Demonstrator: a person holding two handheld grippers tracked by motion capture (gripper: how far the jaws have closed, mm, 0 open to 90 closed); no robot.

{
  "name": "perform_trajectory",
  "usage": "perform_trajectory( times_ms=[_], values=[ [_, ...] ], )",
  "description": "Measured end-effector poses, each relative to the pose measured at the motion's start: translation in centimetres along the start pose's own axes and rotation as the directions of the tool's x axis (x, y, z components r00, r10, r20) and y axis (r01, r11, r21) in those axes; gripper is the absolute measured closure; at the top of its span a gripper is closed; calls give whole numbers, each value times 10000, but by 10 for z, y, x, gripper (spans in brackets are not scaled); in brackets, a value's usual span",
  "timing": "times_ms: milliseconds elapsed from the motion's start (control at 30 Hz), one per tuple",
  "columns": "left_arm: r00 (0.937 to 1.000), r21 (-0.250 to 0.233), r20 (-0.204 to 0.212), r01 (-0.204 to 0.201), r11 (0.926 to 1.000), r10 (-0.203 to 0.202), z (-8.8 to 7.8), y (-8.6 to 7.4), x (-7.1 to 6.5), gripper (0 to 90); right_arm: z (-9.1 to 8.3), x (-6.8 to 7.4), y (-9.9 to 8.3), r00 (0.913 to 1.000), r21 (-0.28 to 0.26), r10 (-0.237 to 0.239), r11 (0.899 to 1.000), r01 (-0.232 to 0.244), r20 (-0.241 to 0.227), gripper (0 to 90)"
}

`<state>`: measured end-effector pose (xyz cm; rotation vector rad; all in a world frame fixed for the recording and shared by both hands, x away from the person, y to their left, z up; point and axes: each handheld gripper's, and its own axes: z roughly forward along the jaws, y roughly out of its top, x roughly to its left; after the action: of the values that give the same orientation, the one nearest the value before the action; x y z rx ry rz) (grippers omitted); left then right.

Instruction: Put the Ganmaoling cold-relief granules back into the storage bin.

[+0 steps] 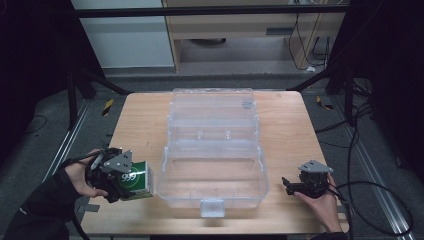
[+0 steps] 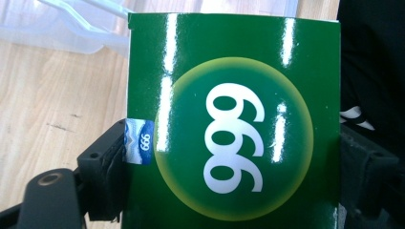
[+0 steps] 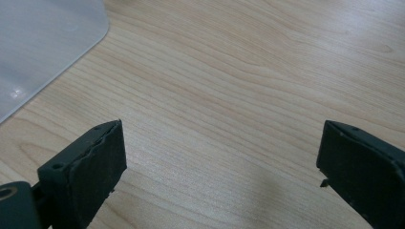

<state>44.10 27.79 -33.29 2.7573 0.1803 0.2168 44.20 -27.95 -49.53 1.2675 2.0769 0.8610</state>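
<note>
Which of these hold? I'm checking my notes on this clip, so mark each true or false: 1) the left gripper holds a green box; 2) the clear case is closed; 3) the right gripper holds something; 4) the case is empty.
1) True: the left gripper is clamped on the green box printed with 999, a jaw on each side in the left gripper view.
2) False: the clear case lies open, its lid folded back on the table.
3) False: the right gripper is open with bare wood between its jaws.
4) True: nothing lies inside the case.
</note>
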Motion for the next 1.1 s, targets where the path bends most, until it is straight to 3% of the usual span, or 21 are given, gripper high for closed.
perform_trajectory(
  times_ms=[467,1100],
  values=[
    [9999,-190,-30,-99,9998,98,-15,16,7,147,1,0,0,10000,24,-82,10000,82,0,32],
    [9975,-292,-10,-704,9971,704,-5,58,12,147,1,1,-1,9998,59,-174,9998,174,28,32]
  ],
)
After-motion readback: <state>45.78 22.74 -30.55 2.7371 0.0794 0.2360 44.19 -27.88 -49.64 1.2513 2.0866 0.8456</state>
